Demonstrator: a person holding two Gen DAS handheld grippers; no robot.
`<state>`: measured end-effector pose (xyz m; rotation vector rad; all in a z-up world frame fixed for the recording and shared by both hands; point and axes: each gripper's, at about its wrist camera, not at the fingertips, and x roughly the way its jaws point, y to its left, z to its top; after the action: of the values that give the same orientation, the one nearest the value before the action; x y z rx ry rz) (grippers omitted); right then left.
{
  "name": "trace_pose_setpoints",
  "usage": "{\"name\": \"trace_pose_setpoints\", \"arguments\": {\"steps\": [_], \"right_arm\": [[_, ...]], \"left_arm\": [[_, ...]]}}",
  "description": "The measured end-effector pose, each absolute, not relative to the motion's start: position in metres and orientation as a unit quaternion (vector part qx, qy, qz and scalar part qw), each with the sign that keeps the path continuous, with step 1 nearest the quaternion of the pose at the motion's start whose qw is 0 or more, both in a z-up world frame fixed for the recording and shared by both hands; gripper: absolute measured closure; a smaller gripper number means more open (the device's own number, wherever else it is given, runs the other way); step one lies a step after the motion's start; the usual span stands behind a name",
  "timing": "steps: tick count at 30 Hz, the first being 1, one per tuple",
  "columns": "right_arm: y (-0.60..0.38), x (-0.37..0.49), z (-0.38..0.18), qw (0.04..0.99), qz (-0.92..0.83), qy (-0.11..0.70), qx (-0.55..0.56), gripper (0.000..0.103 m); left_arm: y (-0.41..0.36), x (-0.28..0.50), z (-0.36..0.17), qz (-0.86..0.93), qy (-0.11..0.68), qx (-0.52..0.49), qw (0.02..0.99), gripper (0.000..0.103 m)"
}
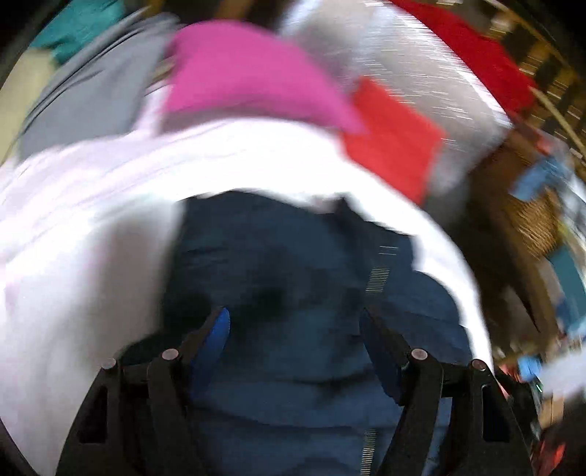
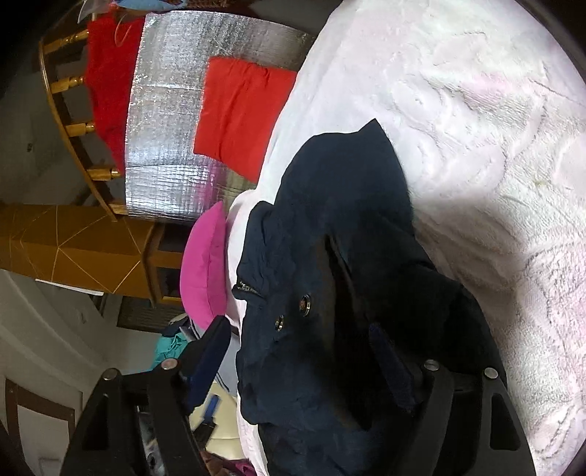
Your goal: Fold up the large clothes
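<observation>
Left gripper [image 1: 295, 329] spread wide over the navy garment [image 1: 293, 293], blue-padded fingers [image 1: 216, 333] apart with nothing pinched between them, cloth lying loose beneath. Right gripper [image 2: 304, 351] likewise parted, gripping nothing, 1 finger [image 2: 208, 351] off the garment's edge over the clutter at the bedside, the other [image 2: 393, 366] dark against the navy folds. Navy garment [image 2: 329, 256] crumpled in a heap on the white fleecy blanket [image 2: 476, 110], 2 metal snaps [image 2: 304, 302] showing near one hem, a short run of zip teeth [image 1: 377, 280] visible in the left view. Left view badly blurred, so no finer detail of the folds. Beyond the heap: a magenta pillow [image 2: 205, 263] at the blanket's edge, an orange-red pillow [image 2: 241, 110] resting on a silver foil-quilted sheet [image 2: 164, 128], a red cloth [image 2: 110, 80] draped by a wooden spindle rail [image 2: 69, 110]. Grey fabric [image 1: 91, 91] and a teal cloth [image 1: 80, 25] just past the magenta pillow [image 1: 249, 73] in the left view.
</observation>
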<state>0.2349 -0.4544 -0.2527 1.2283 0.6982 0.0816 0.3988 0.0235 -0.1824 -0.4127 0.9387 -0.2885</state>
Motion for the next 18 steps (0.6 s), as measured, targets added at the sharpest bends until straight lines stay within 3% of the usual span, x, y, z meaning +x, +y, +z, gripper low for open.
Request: {"name": "trace_pose_setpoints", "arguments": {"steps": [3, 5, 8, 13, 18], "right_arm": [[-0.444, 0.242, -0.247, 0.780, 0.024, 0.348, 0.519, 0.029], [-0.436, 0.246, -0.247, 0.787, 0.020, 0.366, 0.496, 0.049], [-0.420, 0.257, -0.248, 0.801, 0.006, 0.398, 0.448, 0.065], [-0.405, 0.264, -0.223, 0.854, -0.018, 0.370, 0.364, 0.073], [-0.406, 0.265, -0.211, 0.882, -0.045, 0.339, 0.325, 0.077]], "left_arm": [[0.041, 0.403, -0.198, -0.094, 0.466, -0.199, 0.857, 0.033], [0.042, 0.404, -0.205, -0.090, 0.478, -0.196, 0.851, 0.040], [0.040, 0.405, -0.218, -0.074, 0.498, -0.181, 0.845, 0.055], [0.045, 0.404, -0.221, -0.066, 0.498, -0.173, 0.847, 0.068], [0.037, 0.402, -0.226, -0.058, 0.503, -0.137, 0.851, 0.068]]}}
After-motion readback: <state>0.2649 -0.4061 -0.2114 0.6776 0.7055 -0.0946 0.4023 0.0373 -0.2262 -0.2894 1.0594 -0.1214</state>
